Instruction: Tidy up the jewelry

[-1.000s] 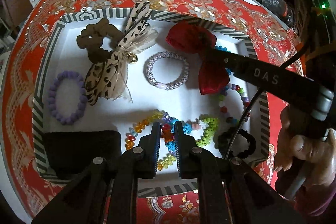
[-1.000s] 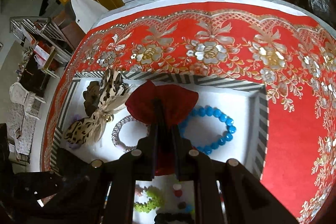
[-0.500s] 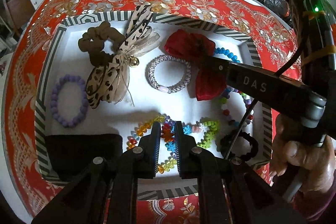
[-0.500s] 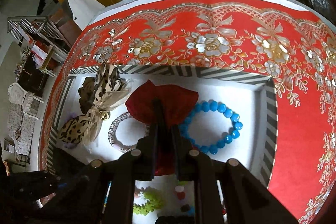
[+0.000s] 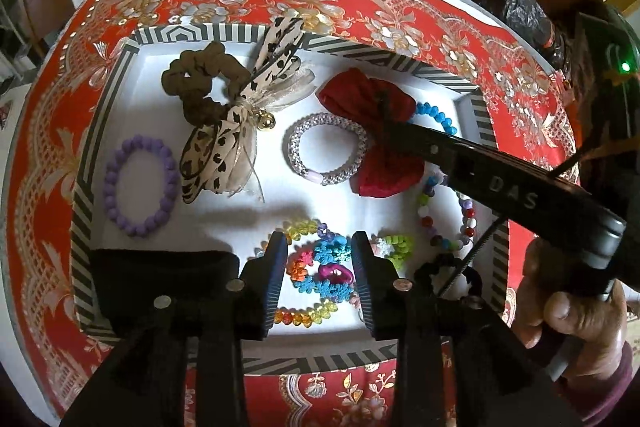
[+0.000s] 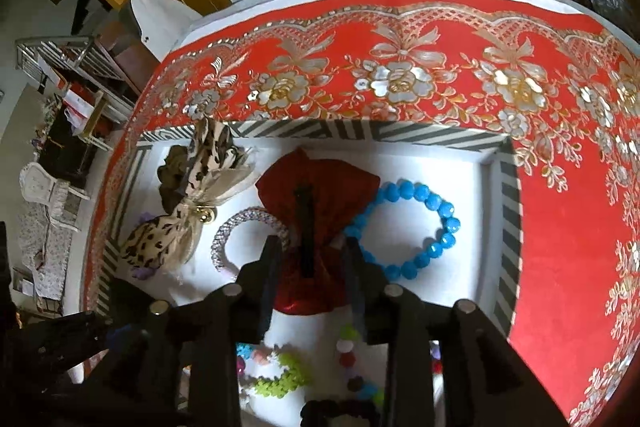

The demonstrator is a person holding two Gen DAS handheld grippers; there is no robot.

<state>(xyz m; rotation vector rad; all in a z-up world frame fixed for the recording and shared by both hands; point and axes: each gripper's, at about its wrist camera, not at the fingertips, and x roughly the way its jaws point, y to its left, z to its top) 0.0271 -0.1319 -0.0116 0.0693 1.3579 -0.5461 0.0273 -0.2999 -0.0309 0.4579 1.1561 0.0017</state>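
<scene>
1. Both grippers have loosened since the earlier frames: the left gripper (image 5: 319, 267), then pinched shut over the snowflake hair ties (image 5: 326, 267), now has its jaws opening with that coloured cluster lying between them, pads clear of it; the right gripper (image 6: 310, 269), then closed at the red bow (image 6: 320, 223), has its jaws opening too, the bow between them and no longer visibly squeezed.

2. Step in hand, as I read it — a release. Each piece has been set down inside the striped tray (image 5: 82, 211) and is being let go: the hair ties near the front edge beside the clear bead bracelet (image 5: 298, 315), the bow toward the far right, overlapping the silver bracelet (image 5: 328, 149) and the blue bead bracelet (image 6: 416, 227).

3. Already laid out on the white floor of the tray: a purple bead bracelet (image 5: 140, 185), a brown scrunchie (image 5: 200, 85) and a leopard-print bow (image 5: 236, 131), which pokes over the far wall.

4. Next move, in my judgement — lift each gripper straight up once the jaws are wide enough, so no tie or fold of fabric snags and drags.

5. Risk: the bow's black clip sits close between the right jaws and could catch.
</scene>
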